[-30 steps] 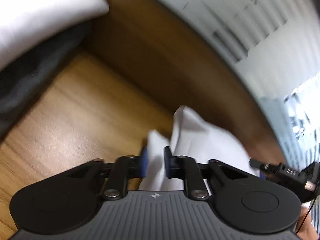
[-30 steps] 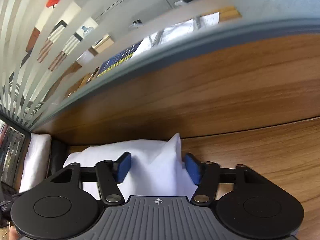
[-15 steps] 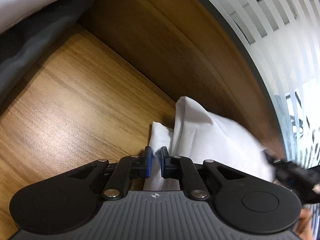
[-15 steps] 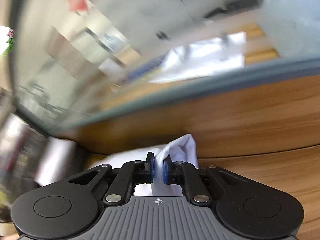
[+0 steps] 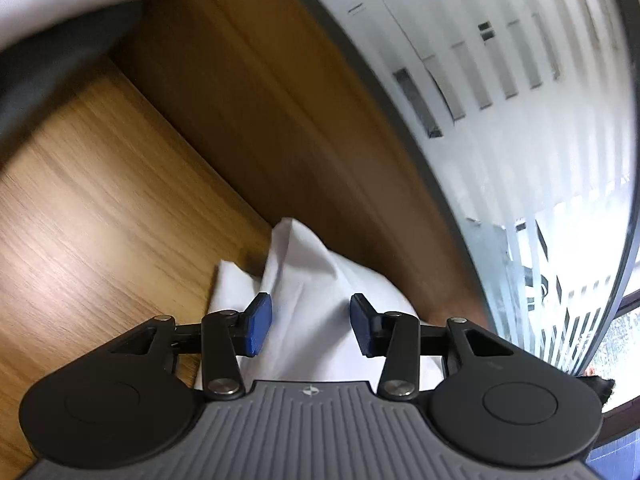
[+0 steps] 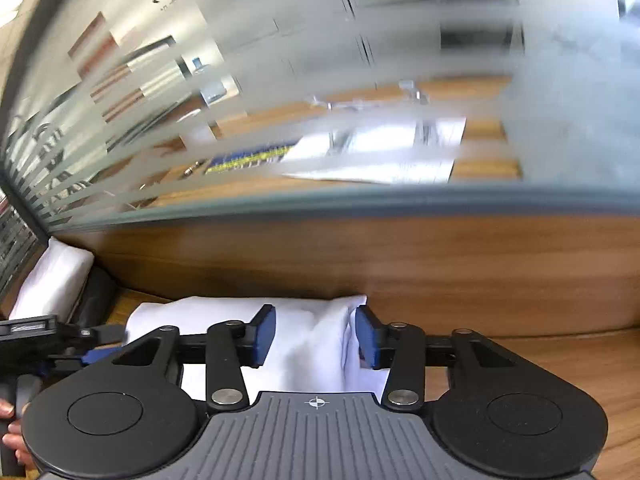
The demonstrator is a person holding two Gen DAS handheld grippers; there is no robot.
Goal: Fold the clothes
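The white cloth (image 5: 316,308) lies on the wooden bench (image 5: 100,208), at its far edge, against the wooden back panel (image 5: 280,120) that rises there. Above this panel stands a frosted glass wall (image 6: 360,60) with stripes.

The left gripper (image 5: 310,320) has its jaws spread; they have just been opening. A raised fold of the cloth stands between the 2 blue pads (image 5: 258,322), but the pads do not press on it. One peak of the cloth points up just beyond the tips.

The right gripper (image 6: 316,332) is also spread, and its jaws have just been opening too. The other end of the cloth lies between its pads (image 6: 266,332); the right pad is close to a puffed corner, and it is hard to tell if it touches.

At the far left end of the bench, a second white bundle (image 6: 56,280) rests on something dark (image 6: 94,296). In the right wrist view the left gripper appears at the left edge, with a part of a hand (image 6: 12,432) under it.
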